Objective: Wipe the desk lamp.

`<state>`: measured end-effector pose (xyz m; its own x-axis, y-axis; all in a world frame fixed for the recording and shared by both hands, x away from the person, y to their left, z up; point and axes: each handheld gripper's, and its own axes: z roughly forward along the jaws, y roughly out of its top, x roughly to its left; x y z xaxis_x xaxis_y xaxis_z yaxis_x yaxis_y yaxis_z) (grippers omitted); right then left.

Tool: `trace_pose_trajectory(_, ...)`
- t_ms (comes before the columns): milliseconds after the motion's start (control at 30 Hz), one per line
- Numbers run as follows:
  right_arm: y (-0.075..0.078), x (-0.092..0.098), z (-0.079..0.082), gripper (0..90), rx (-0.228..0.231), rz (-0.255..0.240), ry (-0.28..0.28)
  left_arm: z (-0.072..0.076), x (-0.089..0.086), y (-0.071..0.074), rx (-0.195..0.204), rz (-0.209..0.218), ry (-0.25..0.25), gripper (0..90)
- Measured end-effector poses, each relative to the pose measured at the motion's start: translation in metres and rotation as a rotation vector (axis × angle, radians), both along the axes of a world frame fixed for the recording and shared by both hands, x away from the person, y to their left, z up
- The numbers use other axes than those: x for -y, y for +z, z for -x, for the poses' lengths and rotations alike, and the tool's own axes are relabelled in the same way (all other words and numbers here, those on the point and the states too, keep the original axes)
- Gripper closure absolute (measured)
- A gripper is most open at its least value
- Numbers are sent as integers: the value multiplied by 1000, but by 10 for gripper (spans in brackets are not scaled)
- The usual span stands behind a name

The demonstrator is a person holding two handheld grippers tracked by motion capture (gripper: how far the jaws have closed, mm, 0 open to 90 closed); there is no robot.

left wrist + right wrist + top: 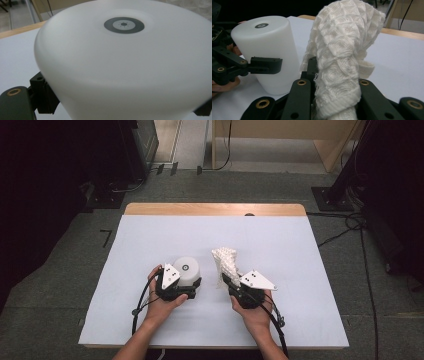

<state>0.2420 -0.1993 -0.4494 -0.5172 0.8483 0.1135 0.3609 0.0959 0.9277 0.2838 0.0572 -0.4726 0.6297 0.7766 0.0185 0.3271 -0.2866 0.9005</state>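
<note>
Nearest the front edge, 2 hands grip the tools. The left gripper (186, 287) clamps its jaws on the white cylinder (187, 270), upright on the surface (300, 250) near the middle. The right gripper (227, 280) pinches a cloth (226, 262), held upright just beside it.

A white cylinder (188, 270) with a smooth, matte, slightly translucent wall stands upright on the table, a small dark ring with a grey centre marking the middle of its flat top. Just to its right, apart from it, a white knitted cloth (226, 262) (waffle-textured, bunched into a thick roll) rises off the table, leaning slightly and pinched at its lower end.
</note>
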Motion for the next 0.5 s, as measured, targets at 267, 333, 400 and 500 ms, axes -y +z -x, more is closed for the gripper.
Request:
trace_pose_trajectory(267,0,3,-5,755,6,-2,-11,12,3,1,5,0,94,44)
trace_pose_trajectory(333,0,3,-6,755,1,-6,-10,17,11,1,15,-25,152,44)
trace_pose_trajectory(400,0,4,-6,756,1,-8,-13,21,21,0,12,-63,239,44)
trace_pose_trajectory(500,0,5,-6,755,5,-9,-16,23,31,-2,15,-104,311,35)
